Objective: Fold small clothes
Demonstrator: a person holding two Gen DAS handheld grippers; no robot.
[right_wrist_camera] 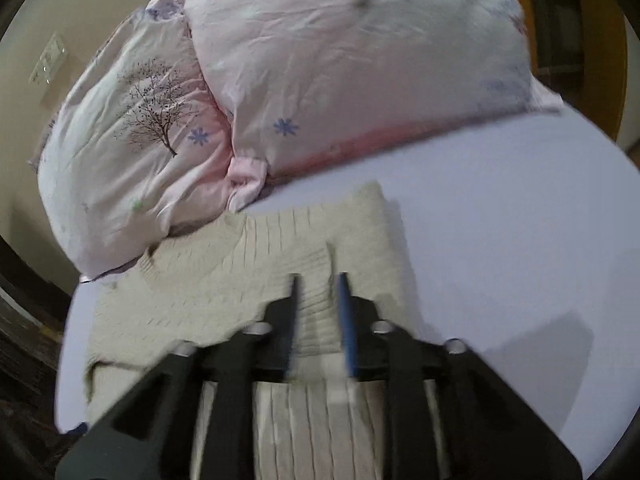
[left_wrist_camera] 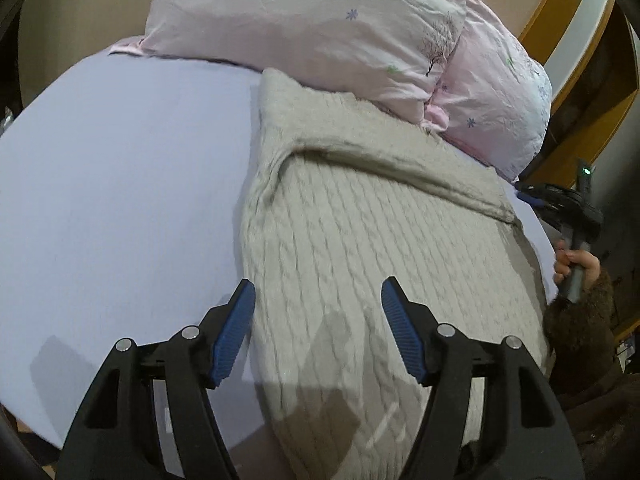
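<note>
A beige cable-knit sweater [left_wrist_camera: 360,240] lies flat on the lavender bed sheet [left_wrist_camera: 120,180], with one sleeve folded across its body. My left gripper [left_wrist_camera: 318,292] is open, its blue pads [left_wrist_camera: 236,332] wide apart, just above the sweater's near left edge. The right gripper [right_wrist_camera: 318,280] hovers over the sweater [right_wrist_camera: 240,280] with its jaws a narrow gap apart and the knit showing between them; the view is blurred. The right gripper and the hand holding it also show at the right edge of the left wrist view [left_wrist_camera: 576,216].
Two pink patterned pillows [left_wrist_camera: 320,28] [right_wrist_camera: 340,60] lie at the head of the bed, touching the sweater's far edge. A wooden frame [left_wrist_camera: 568,20] stands at the right. The bed's near edge runs below my left gripper.
</note>
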